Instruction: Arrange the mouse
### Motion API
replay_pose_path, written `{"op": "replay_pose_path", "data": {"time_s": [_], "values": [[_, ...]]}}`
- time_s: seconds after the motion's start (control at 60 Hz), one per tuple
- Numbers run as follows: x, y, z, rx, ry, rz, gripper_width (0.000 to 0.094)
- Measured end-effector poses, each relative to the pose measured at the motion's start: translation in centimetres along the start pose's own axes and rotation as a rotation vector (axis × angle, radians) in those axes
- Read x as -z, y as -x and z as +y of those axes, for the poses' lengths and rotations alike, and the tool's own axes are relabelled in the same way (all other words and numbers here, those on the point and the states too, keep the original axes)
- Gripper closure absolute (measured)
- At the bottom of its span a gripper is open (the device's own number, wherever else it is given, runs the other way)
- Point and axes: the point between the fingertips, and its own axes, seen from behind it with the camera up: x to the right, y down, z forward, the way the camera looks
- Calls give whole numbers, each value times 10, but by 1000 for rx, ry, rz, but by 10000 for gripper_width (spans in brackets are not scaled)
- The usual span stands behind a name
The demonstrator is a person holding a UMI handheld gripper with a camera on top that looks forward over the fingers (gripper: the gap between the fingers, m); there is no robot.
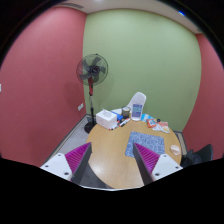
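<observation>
Pink and green walls [150,50] close the room, and at 11 o'clock from me a standing fan [92,70] rises near the corner. Below it the wooden table [115,160] stretches ahead, with a white box [106,120] at 12 o'clock and a blue patterned mat [148,145] at 1 o'clock. My gripper [113,160] hangs over the near edge, fingers [77,157] apart and holding nothing. I believe the mouse [175,150] is the small pale thing at 2 o'clock, just beside the mat, but it is too small to be sure. My worry: I am well apart from it, and the clutter [150,122] behind the mat could be knocked if I reach carelessly or choose the wrong object.
</observation>
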Motion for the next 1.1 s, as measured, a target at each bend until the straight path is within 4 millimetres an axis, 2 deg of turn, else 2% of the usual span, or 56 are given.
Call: {"op": "replay_pose_path", "data": {"time_s": [0.133,0.15,0.25,0.267,0.283,0.35,0.45,0.467,0.5,0.6,0.7,0.817,0.933,1.1], "values": [[-2,-24,23,-30,35,22,98],[-7,-42,32,-33,39,16,100],[-18,-81,68,-48,85,36,96],[-18,-83,70,-54,98,45,97],[-22,-94,82,-57,98,44,97],[-35,-128,108,-75,123,56,96],[-58,-192,148,-85,151,91,97],[-59,-198,145,-89,167,103,98],[-68,-225,164,-88,170,110,98],[-91,-291,190,-102,189,146,98],[-124,-356,215,-120,203,177,102],[-166,-420,231,-144,205,204,100],[-208,-471,236,-156,189,231,103],[-260,-513,240,-143,183,233,98]]}}
